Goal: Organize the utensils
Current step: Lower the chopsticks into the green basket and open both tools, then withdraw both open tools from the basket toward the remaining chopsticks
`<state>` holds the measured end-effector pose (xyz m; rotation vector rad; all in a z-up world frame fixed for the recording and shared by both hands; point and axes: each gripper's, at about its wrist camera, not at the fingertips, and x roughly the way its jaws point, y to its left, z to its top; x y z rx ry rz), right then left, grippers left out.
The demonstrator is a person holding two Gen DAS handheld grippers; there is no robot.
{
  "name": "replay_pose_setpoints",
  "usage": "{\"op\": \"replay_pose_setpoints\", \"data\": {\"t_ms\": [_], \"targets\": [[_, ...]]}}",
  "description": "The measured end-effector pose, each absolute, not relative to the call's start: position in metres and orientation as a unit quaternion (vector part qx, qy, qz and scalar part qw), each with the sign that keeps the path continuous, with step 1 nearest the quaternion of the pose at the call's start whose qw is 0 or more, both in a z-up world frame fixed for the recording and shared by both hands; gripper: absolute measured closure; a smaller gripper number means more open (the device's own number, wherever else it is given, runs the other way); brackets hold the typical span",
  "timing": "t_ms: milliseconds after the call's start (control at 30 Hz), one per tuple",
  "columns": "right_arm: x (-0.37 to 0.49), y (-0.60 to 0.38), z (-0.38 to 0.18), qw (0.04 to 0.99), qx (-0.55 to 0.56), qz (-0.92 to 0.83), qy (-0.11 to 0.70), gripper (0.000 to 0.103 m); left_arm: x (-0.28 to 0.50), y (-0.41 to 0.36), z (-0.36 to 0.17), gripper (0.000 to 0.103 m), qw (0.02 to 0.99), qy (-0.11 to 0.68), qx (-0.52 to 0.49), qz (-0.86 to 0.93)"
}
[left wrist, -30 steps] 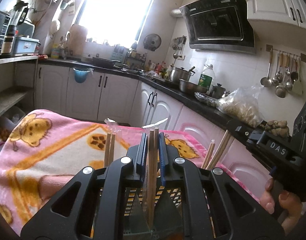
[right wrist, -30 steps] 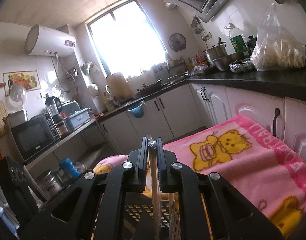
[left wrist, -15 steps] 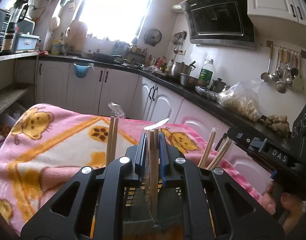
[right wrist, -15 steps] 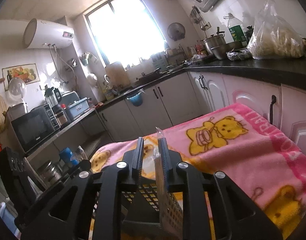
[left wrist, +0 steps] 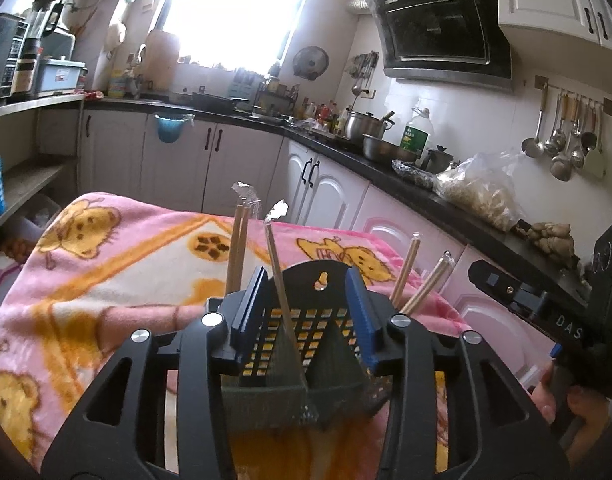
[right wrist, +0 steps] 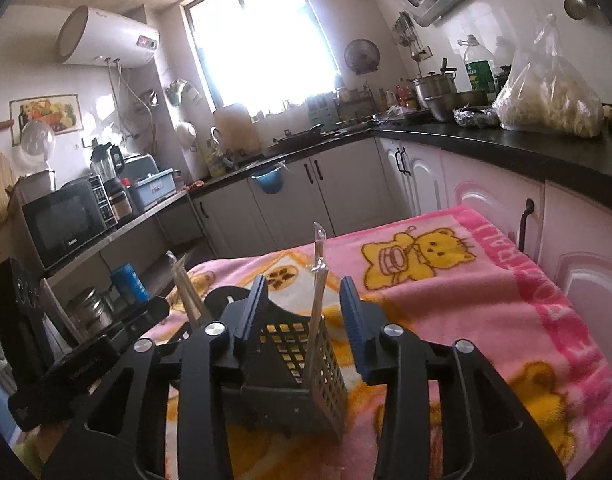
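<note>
A dark perforated utensil holder (left wrist: pixel 306 344) stands on a pink bear-print blanket (left wrist: pixel 106 280). My left gripper (left wrist: pixel 304 312) is open just in front of it. One wrapped chopstick pair (left wrist: pixel 280 284) leans free between the jaws inside the holder. More wrapped pairs stick up at the left (left wrist: pixel 238 248) and the right (left wrist: pixel 405 268). In the right wrist view my right gripper (right wrist: pixel 302 312) is open over the same holder (right wrist: pixel 290 364). A wrapped pair (right wrist: pixel 317 284) stands loose between its jaws. A hand (left wrist: pixel 577 404) holds the right gripper's body.
Black counters with white cabinets (left wrist: pixel 329 188) run behind and to the right of the blanket. A bulging plastic bag (right wrist: pixel 545 96) and pots (left wrist: pixel 365 124) sit on the counter. Shelves with a microwave (right wrist: pixel 66 224) stand to the left. The left gripper's body (right wrist: pixel 66 356) is close by.
Both grippers have gone from shut on wrapped chopsticks to open. The released pairs now lean loose in the holder, and both cameras have pulled back slightly.
</note>
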<state>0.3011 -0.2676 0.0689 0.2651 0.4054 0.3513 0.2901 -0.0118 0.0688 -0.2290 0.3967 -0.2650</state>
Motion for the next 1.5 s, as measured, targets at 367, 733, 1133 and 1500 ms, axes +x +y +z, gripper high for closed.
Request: {"op": "replay_pose_setpoints", "data": {"t_ms": [367, 733, 1133, 1500], "targets": [[0.265, -0.271, 0.078, 0.957, 0.115, 0.18, 0.197, 0.054, 0.249, 0.004, 0.076, 0.033, 0.964, 0.192, -0.129, -0.128], [0.225, -0.272, 0.082, 0.958, 0.099, 0.188, 0.194, 0.05, 0.208, 0.006, 0.075, 0.014, 0.964, 0.189, -0.128, -0.133], [0.196, -0.262, 0.075, 0.954, 0.076, 0.203, 0.209, 0.05, 0.18, 0.015, 0.065, 0.014, 0.964, 0.2, -0.126, -0.125], [0.18, -0.256, 0.053, 0.947, 0.056, 0.208, 0.239, 0.05, 0.165, 0.022, 0.046, 0.014, 0.96, 0.224, -0.125, -0.114]]}}
